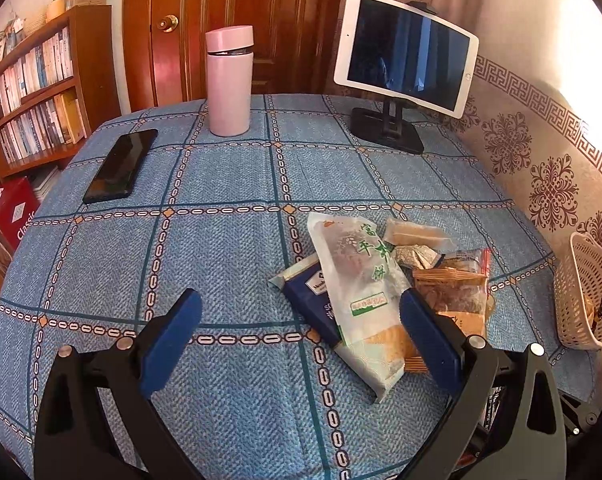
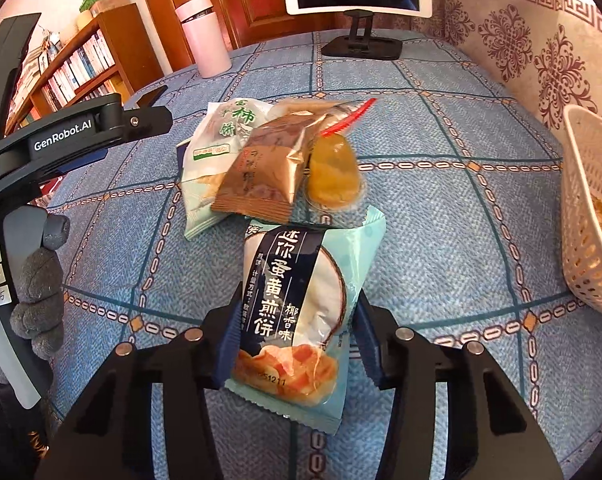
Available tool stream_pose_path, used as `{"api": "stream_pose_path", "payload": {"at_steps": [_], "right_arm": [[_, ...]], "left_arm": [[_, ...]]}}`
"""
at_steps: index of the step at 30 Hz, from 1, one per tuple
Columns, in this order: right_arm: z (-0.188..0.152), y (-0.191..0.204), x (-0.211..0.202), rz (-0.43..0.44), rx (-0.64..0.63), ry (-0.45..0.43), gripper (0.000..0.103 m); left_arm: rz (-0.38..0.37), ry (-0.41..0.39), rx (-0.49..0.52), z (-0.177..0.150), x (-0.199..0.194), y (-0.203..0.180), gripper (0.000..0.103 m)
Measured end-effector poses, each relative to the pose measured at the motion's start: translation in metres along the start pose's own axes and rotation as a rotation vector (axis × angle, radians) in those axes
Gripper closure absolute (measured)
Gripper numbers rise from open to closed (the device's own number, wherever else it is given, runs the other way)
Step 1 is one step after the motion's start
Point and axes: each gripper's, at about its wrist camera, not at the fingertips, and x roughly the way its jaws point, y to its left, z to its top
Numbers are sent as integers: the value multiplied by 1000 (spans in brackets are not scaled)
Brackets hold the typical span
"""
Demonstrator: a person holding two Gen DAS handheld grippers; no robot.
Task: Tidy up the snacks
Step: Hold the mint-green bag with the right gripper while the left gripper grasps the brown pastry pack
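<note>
My right gripper (image 2: 295, 344) grips a pale-blue egg-pancake snack packet (image 2: 301, 320); my left gripper (image 1: 301, 336) hangs wide apart with nothing in it.

Nearest me, the packet sits pinched between the right jaws, raised over the blue checked tablecloth (image 1: 221, 264). Just beyond it lies the loose snack pile: a brown foil packet (image 2: 265, 168) beside a yellow jelly cup (image 2: 333, 172), both overlapping a white-and-green persimmon-cake bag (image 1: 361, 280), which rests on a dark-blue packet (image 1: 309, 300). My left gripper's right finger (image 1: 429, 336) covers that pile's edge. To the right stands a cream perforated plastic basket (image 2: 589, 216). Farther back are a black phone (image 1: 121, 166), a pink flask (image 1: 229, 80) and a white tablet on a black stand (image 1: 405, 52).
</note>
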Motion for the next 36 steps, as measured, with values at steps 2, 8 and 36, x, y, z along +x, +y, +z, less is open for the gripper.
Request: {"api": "stream_pose_path", "payload": {"at_steps": [2, 8, 36], "right_arm": [[-5, -11, -4, -20, 22, -6, 54], [-13, -34, -13, -42, 69, -22, 54], [-29, -55, -24, -33, 89, -53, 53]], "left_arm": [[-15, 14, 30, -4, 2, -13, 3], [-74, 73, 93, -17, 12, -49, 3], [-56, 262, 13, -53, 30, -79, 3]]}}
